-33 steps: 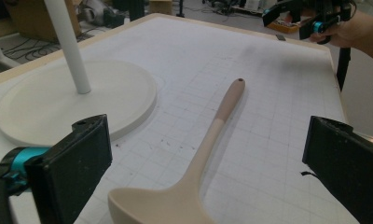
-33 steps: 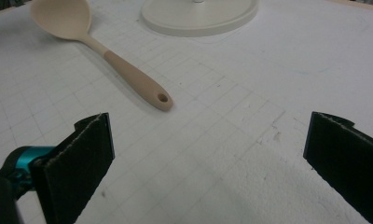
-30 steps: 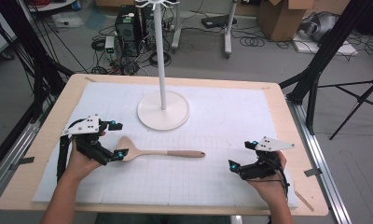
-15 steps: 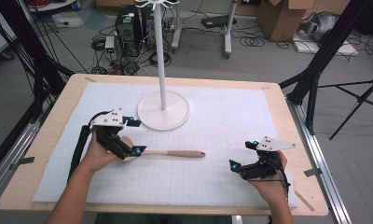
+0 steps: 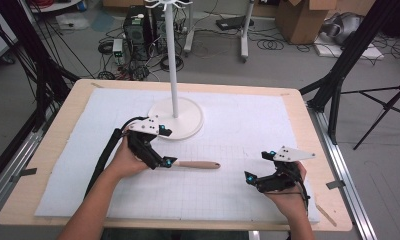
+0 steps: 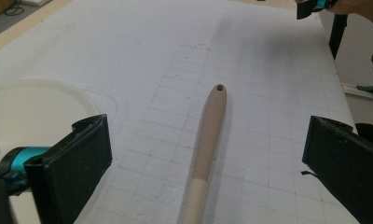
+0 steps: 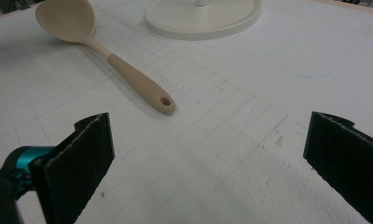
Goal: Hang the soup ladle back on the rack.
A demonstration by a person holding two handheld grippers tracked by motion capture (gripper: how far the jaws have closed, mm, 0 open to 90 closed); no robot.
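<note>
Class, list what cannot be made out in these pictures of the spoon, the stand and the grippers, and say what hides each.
1. Spoon bowl: in the high view, covered by the left gripper; in the left gripper view, cut off by the bottom edge.
2. Stand top: cropped by the high view's upper edge, so its hooks are partly lost.
3. Right gripper jaws: too small to judge in the high view.

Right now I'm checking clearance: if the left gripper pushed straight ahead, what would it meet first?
The wooden spoon's handle: it lies between the open jaws of the left gripper, running straight ahead along the mat. How high the jaws hang above it is unclear.
</note>
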